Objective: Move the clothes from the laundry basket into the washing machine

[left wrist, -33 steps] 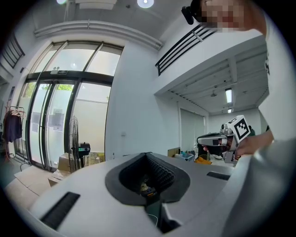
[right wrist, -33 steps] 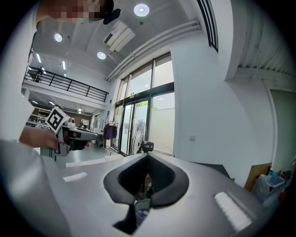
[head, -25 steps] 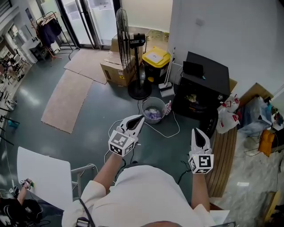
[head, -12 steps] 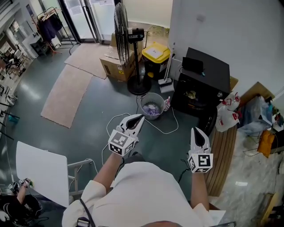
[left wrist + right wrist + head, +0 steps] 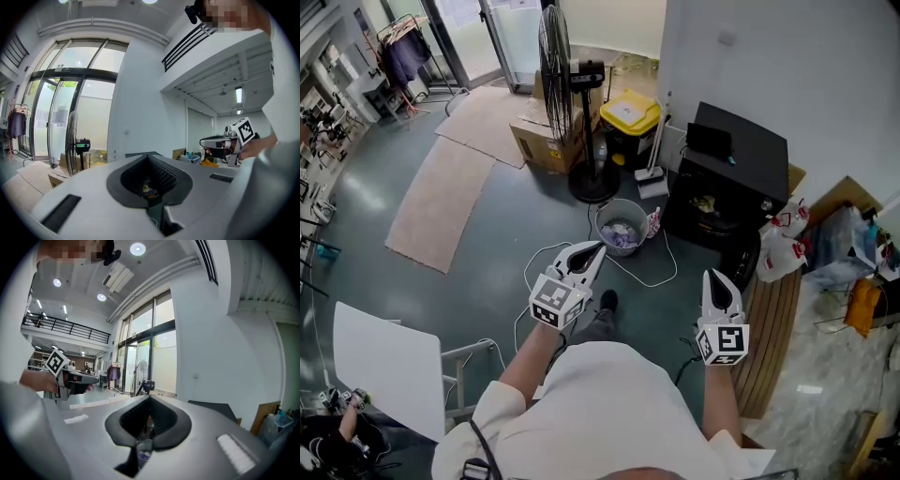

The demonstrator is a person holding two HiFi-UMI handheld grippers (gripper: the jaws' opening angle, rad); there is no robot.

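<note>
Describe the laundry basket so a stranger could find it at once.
Find the black washing machine by the white wall. Left of it on the floor, near the fan's round base, stands the laundry basket. It alone is a small grey tub holding purple clothes.

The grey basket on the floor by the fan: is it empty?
No, the basket holds a heap of pale and purple clothes in the head view.

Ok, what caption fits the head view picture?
Left gripper and right gripper, both shut, hover short of the laundry basket and washing machine.
</note>
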